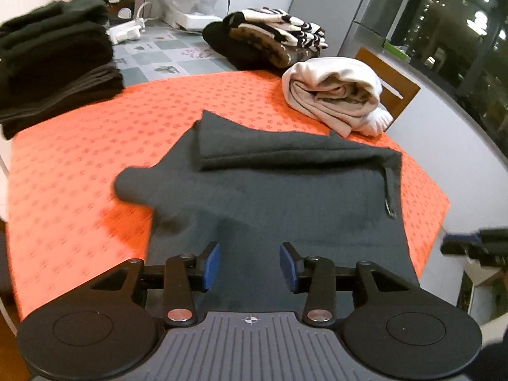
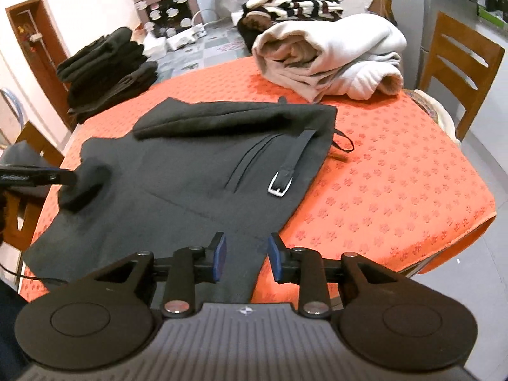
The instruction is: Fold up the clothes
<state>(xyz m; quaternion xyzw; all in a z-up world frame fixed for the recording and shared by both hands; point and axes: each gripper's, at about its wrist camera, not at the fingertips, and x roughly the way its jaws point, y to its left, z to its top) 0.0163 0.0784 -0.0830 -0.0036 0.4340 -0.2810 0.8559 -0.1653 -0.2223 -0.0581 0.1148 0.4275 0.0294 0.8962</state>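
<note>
So the table with the orange patterned cloth point(image 1: 79, 158) takes up most of both views, and the dark charcoal garment with a buckled strap point(image 2: 197, 184) is spread across its near half, the far edge folded back over itself into a thick band and the near end running off the bottom behind the rigs. The strap's silver buckle point(image 2: 279, 185) sits toward the garment's right side. A rumpled cream-white fleece bundle point(image 2: 330, 54) is at the table's far right, and a stack of folded black clothes point(image 1: 54, 63) at the far left. The left tongs point(image 1: 250, 265) hover released over the garment, blue pads apart, nothing between them; in the right wrist view their tip meets a bunched-up fold, too blurry to judge. Right tongs point(image 2: 247, 258) are released too, over the garment's right edge.
</note>
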